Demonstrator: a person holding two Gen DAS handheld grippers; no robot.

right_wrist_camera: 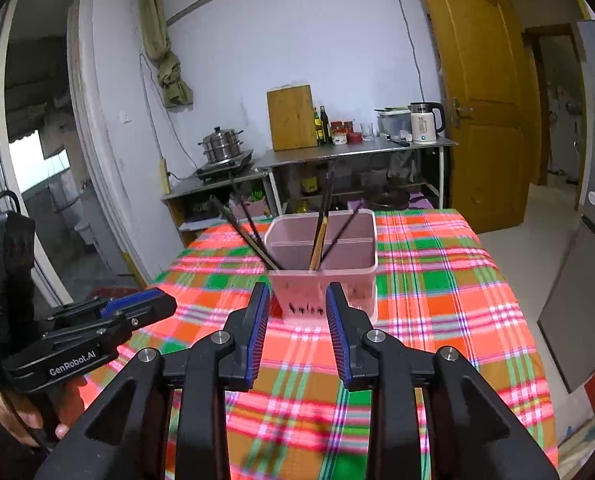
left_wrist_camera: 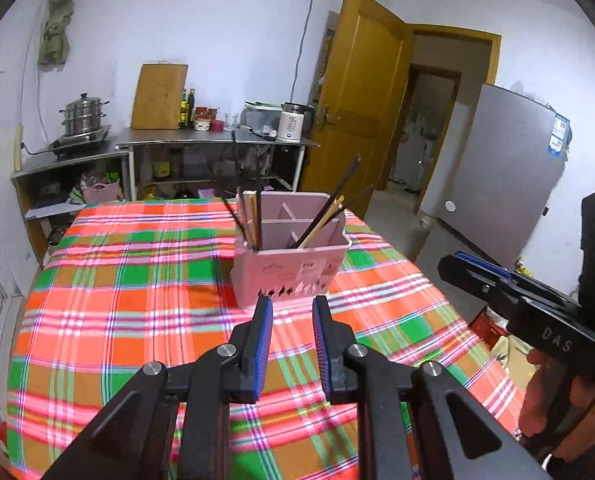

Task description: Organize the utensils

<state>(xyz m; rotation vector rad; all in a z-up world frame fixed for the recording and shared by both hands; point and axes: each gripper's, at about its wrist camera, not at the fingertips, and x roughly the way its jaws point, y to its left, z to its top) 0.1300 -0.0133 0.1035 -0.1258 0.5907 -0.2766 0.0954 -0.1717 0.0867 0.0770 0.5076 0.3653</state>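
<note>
A small kitchen with pale walls: along the back wall a steel counter [left_wrist_camera: 217, 142] runs under a propped-up wooden cutting board [left_wrist_camera: 160, 97]. At the far left of that counter a stacked steamer pot [left_wrist_camera: 83, 115] sits on a burner, then come bottles and jars, then a white electric kettle [left_wrist_camera: 293, 122], and at the right a yellow wooden door [left_wrist_camera: 361, 92] stands ajar.

Up front, a table in a bright checked tablecloth [left_wrist_camera: 137, 300], orange, green and pink. Out in the middle of it stands the pink utensil holder [left_wrist_camera: 293, 264], upright, with dividers inside. Chopsticks [left_wrist_camera: 253, 216] lean in its left compartment, and another bunch angles out to the right.

Now the grippers. The left gripper [left_wrist_camera: 292, 308] hangs over the cloth just short of the holder, blue pads set narrowly apart with nothing between them. From the other camera it shows at the left edge, a hand [right_wrist_camera: 21, 420] wrapped round its handle.

The right gripper [right_wrist_camera: 297, 296] is also aimed at the holder, fingers parted a little wider, gap empty; the holder's front wall shows through it. Neither tool touches the holder or the chopsticks.
</note>
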